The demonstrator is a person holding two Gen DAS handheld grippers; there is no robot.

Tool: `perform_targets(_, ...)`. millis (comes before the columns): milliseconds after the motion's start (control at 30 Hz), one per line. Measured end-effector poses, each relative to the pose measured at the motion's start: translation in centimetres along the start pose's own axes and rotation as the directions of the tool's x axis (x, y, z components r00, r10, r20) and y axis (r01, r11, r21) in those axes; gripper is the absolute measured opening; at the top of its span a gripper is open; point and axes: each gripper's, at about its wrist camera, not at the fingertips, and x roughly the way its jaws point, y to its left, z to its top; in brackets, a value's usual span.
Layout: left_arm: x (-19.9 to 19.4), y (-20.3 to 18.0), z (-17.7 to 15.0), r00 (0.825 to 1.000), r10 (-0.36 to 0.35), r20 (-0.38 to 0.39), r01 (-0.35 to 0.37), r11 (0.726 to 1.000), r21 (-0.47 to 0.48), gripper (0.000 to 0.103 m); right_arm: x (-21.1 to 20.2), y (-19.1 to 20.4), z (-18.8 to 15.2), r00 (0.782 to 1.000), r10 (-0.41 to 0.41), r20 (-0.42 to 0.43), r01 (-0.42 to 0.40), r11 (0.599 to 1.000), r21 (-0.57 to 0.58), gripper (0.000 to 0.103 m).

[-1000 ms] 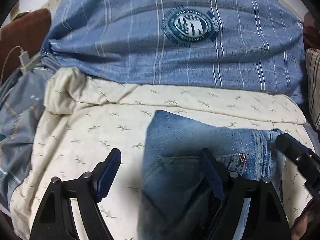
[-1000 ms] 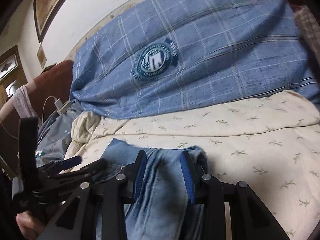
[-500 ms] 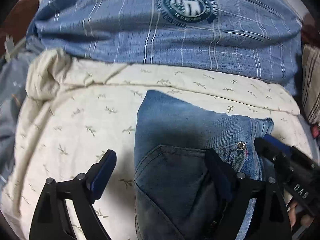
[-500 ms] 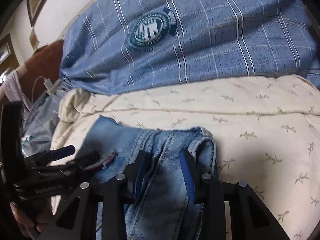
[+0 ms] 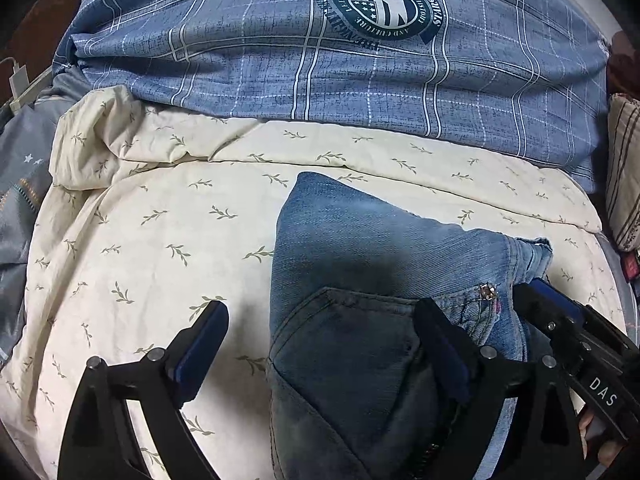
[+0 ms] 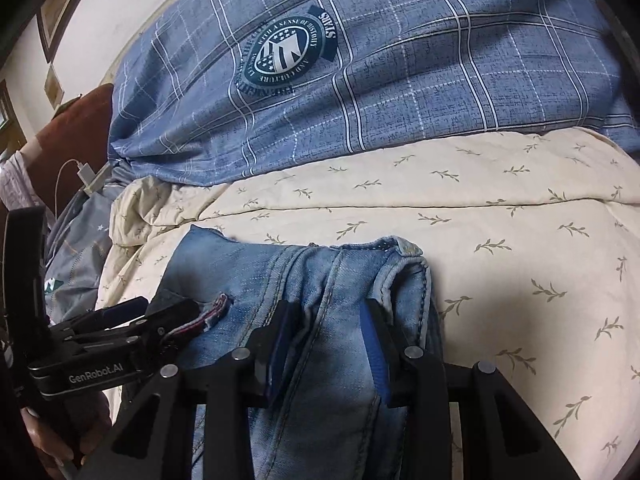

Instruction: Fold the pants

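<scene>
Nearest to the left wrist camera, the left gripper (image 5: 322,346) stands with its jaws wide apart, and they have just been opening. One blue pad is over the cream bedsheet (image 5: 160,220), the other rests against the back pocket of the jeans (image 5: 360,256). The denim lies between the jaws, but they do not press on it.

In the right wrist view, the right gripper (image 6: 328,342) has its jaws narrow, with a thick fold of the same jeans (image 6: 320,280) pinched between the two blue pads. The left gripper (image 6: 132,312) shows at the left edge, beside the pocket.

There is one pair of jeans, lying bunched on the sheet with leaf sprigs, waistband towards the far side.

Behind the sheet lies one large blue plaid pillow (image 5: 360,80) with a round badge (image 5: 380,4). At the far left I see one white charger with cable (image 6: 86,172). No container is visible.
</scene>
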Motion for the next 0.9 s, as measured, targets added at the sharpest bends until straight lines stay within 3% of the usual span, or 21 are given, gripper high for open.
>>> perform_targets(900, -0.14, -0.42, -0.03, 1.0, 0.025, 0.013, -0.025, 1.0, 0.017, 0.095, -0.36, 0.14, -0.68, 1.0, 0.0, 0.004, 0.0, 1.0, -0.017, 0.04)
